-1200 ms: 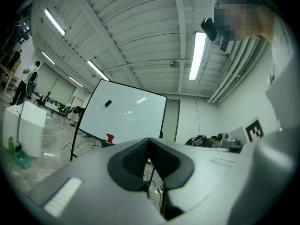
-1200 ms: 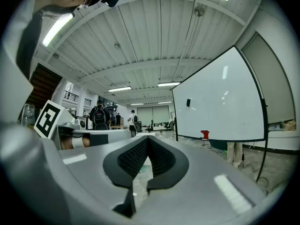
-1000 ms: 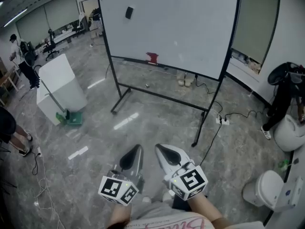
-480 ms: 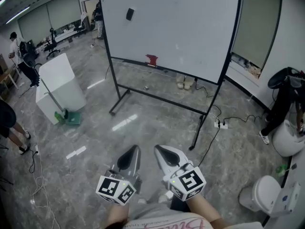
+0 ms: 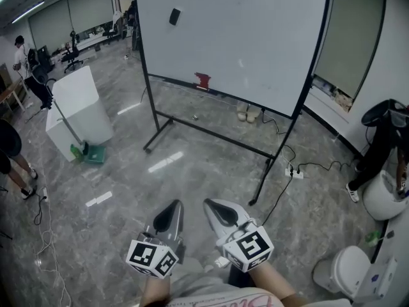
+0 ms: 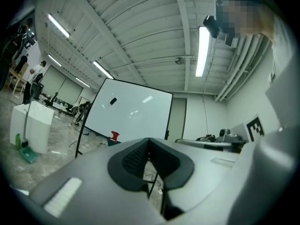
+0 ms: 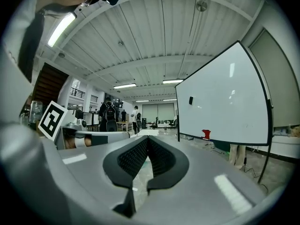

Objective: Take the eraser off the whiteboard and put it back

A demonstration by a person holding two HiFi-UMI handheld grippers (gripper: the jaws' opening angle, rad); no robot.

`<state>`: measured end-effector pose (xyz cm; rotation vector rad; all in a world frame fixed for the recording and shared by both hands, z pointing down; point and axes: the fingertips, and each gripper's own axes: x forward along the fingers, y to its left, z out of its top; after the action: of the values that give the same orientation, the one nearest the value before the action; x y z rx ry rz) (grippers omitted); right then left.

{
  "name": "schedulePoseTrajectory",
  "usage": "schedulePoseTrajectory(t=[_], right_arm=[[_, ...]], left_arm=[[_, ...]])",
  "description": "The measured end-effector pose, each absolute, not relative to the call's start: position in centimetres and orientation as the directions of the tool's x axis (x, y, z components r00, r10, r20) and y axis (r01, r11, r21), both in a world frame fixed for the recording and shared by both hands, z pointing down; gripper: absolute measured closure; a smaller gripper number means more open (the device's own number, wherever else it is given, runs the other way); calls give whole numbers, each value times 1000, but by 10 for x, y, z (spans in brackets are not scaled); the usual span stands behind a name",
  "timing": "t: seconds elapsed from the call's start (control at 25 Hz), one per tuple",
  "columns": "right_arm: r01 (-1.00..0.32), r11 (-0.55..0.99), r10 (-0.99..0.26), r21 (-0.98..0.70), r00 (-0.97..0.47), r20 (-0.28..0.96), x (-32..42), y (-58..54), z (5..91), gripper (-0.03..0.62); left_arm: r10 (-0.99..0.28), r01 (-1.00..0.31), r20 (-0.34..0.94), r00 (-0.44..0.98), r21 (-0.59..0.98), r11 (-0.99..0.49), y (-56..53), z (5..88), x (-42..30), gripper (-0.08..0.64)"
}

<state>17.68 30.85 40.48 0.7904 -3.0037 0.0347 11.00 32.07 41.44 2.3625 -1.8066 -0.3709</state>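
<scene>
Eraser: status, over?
Left tool and right tool shut, empty. Eraser on whiteboard, upper left, far off, untouched. Nothing blocking the way; cable on floor by stand.

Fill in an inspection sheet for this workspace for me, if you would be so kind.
Surface: whiteboard upright on a black floor stand, no writing visible.
Job's things: dark eraser stuck high on the board's left part, untouched.
Clutter: red object at the board's lower edge; shoes on the floor behind the stand.
Grippers: left gripper and right gripper both shut, empty, held low, well short of the board.
Cables: power strip with a dark cable beside the stand's foot.
Surroundings: white box, bystanders at left, glossy grey floor.
</scene>
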Motion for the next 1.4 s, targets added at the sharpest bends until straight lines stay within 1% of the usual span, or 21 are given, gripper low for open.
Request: schedulePoseTrajectory(t=[0.2,0.36,0.56,1.04,1.24,1.4], right_arm=[[-475,880,-473,-31,-880,49,165,293,409,591],[-472,880,-470,-54,-881,45,150,266,410,591],[-494,868,-491,-51,-869,57,118,209,412,591],[-570,821,-570,-37,-822,4,20,72,383,591],[-595,801,-594,-66,-804,40,-2,38,394,591],[-592,804,-591,-62,-806,40,-15,12,394,591]], left_arm=[[-966,-930,-112,233,263,-255,304,415,97,560],[-960,-929,-111,259,243,-279,277,416,85,560],[-951,-925,-137,277,232,-303,218,406,49,560],[-917,-909,-183,354,165,-384,72,369,-47,560],[-902,-899,-192,387,139,-415,29,365,-67,560],[-895,-895,-200,399,126,-427,0,359,-78,560]])
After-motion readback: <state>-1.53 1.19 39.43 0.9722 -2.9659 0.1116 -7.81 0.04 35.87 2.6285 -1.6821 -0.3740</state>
